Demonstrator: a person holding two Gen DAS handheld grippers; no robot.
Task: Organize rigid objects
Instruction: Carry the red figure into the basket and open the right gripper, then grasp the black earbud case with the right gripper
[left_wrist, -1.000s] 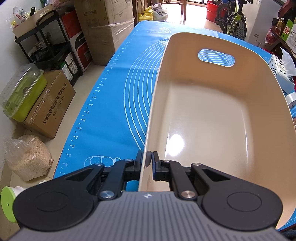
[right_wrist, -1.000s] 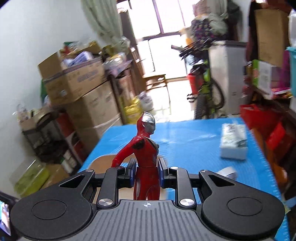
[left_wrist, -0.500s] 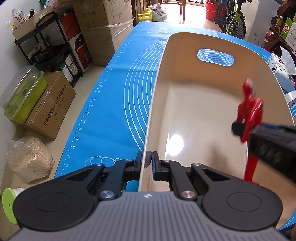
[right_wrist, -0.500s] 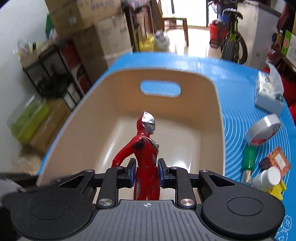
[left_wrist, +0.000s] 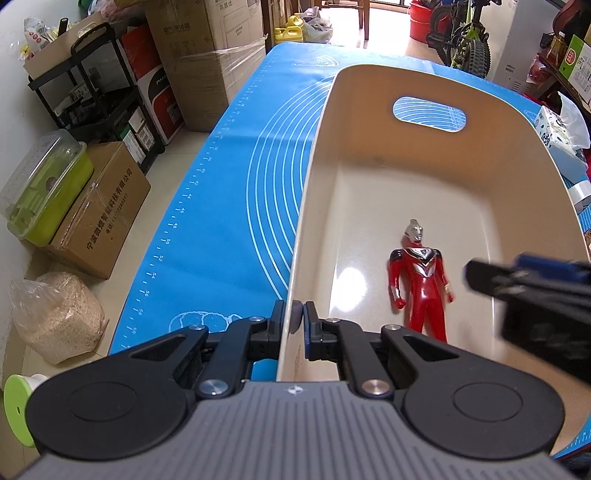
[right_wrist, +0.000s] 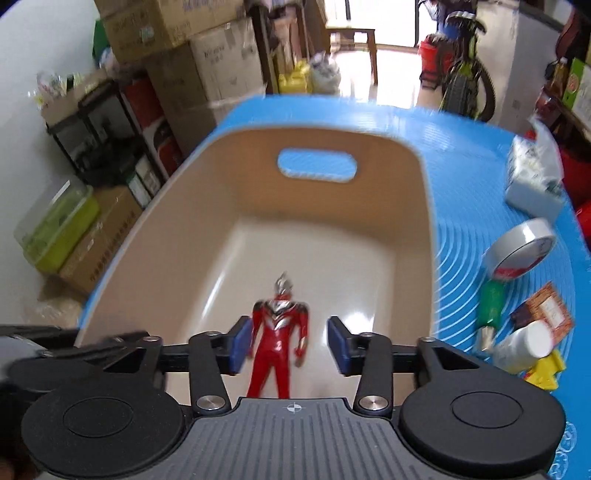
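Observation:
A red and silver toy figure (left_wrist: 419, 280) lies on its back on the floor of the beige plastic bin (left_wrist: 406, 177). My left gripper (left_wrist: 294, 325) is shut on the bin's near left rim. My right gripper (right_wrist: 288, 345) is open above the figure (right_wrist: 277, 341), jaws on either side of it without touching; it shows blurred at the right edge of the left wrist view (left_wrist: 532, 295). The bin (right_wrist: 177, 236) stands on the blue mat (right_wrist: 465, 199).
Right of the bin lie a tape roll (right_wrist: 519, 247), a green tube (right_wrist: 489, 304), a white bottle (right_wrist: 524, 345), a small brown box (right_wrist: 543, 312), a yellow item (right_wrist: 548, 371) and a tissue pack (right_wrist: 533, 181). Cardboard boxes (left_wrist: 99, 218) and a shelf stand left of the table.
My right gripper carried the figure over the bin, lowered it and opened; the figure now lies on the bin floor. The left gripper kept hold of the rim.

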